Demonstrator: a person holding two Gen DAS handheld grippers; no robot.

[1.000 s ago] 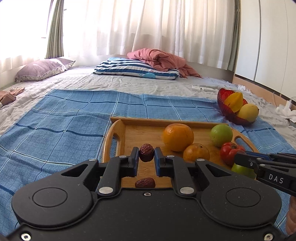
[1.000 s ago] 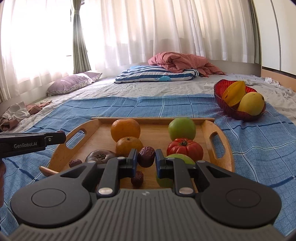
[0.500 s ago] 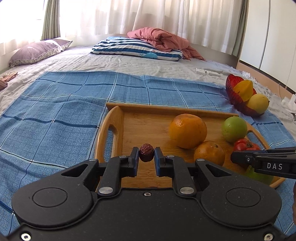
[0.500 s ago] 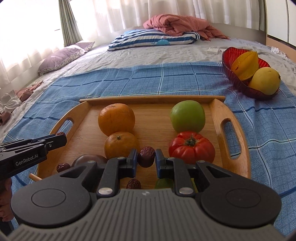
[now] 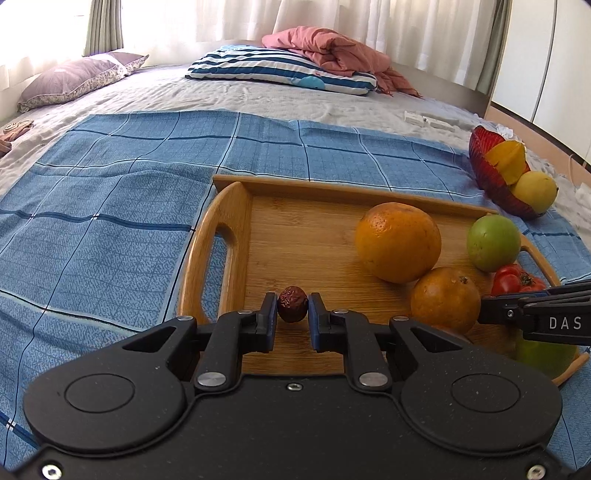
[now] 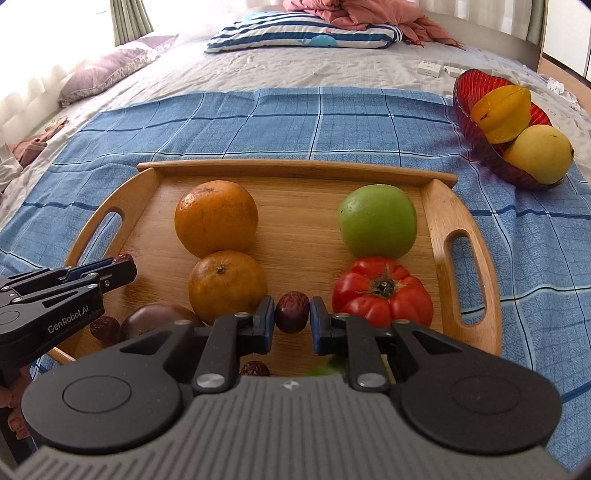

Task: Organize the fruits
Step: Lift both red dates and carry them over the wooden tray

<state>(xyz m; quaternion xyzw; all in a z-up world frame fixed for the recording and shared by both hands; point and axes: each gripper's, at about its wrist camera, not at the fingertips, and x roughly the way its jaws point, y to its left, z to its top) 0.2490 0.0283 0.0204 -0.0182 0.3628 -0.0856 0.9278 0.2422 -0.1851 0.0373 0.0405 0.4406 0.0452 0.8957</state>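
A wooden tray on a blue checked cloth holds two oranges, a green apple, a red tomato, a dark purple fruit and loose dried dates. My left gripper is shut on a dried date above the tray's left part. My right gripper is shut on another dried date above the tray's near middle, between the nearer orange and the tomato. The left gripper's tips show at the tray's left in the right wrist view.
A red glass bowl with a starfruit and a yellow fruit stands right of the tray. A striped pillow, a pink blanket and a purple pillow lie farther up the bed.
Both grippers have risen and tilted down over the tray, each still holding its date. The left one has moved forward over the tray's left part.
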